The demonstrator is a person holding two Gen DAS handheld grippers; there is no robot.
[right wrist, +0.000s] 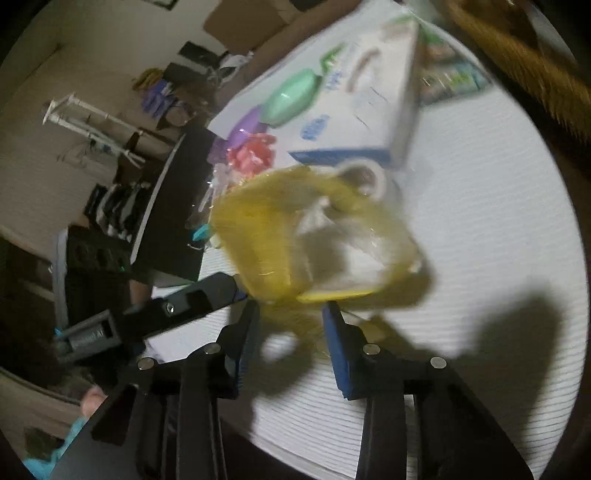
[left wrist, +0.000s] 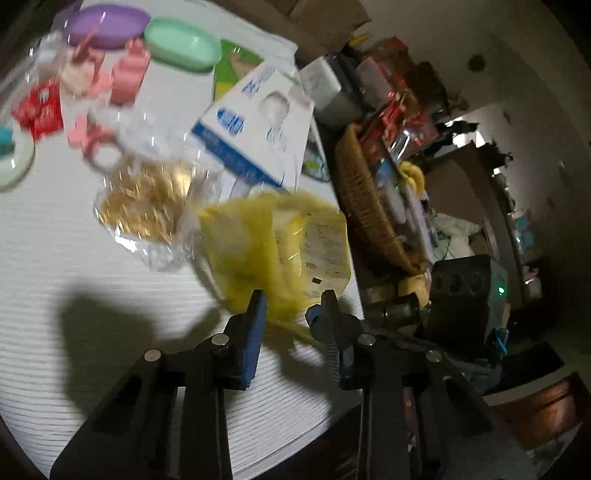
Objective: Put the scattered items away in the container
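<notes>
A white ribbed tabletop (left wrist: 74, 258) spreads beneath and ahead of the jaws, dark shadows across it. Beyond, beige walls (right wrist: 37, 110), brown cardboard boxes (right wrist: 243, 22), a white rack (right wrist: 85, 118).

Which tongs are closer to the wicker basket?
Right. The right tongs sit on the wicker basket side of the yellow bag; the left tongs reach it from the far side.

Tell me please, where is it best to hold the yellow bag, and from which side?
Probably at its bunched lower edge, coming from the near table edge. The yellow bag is soft and crumpled; that gathered end already sits between the left gripper pads.
</notes>
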